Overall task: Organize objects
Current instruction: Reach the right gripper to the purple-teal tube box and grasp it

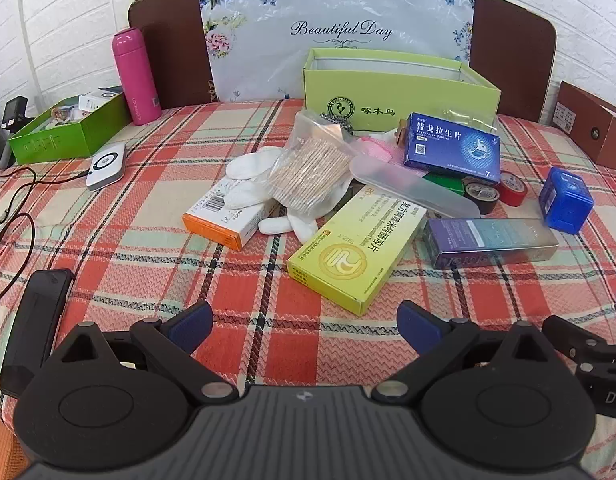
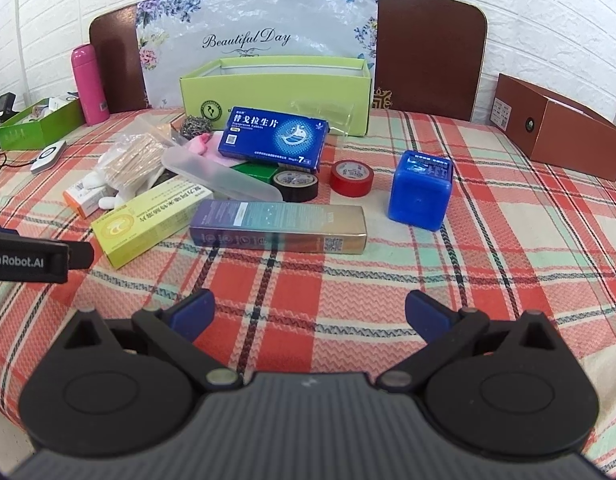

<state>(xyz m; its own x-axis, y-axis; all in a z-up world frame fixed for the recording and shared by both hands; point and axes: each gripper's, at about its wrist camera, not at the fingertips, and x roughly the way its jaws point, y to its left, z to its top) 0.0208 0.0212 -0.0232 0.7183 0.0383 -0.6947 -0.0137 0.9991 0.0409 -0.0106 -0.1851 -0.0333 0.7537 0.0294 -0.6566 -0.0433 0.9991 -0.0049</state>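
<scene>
Plaid cloth (image 1: 268, 320) on table, white brick wall (image 2: 547, 20)

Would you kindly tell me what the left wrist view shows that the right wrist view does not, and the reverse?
Only the left wrist view: a black phone-like slab lying at the plaid cloth's near left edge, and loose black cables.
Only the right wrist view: the brown cardboard box's open top, and the blue plastic cube's labelled top face.
Both share the large light-green open box, pink bottle, yellow medicine carton, and each open, empty hand-held gripper.
</scene>
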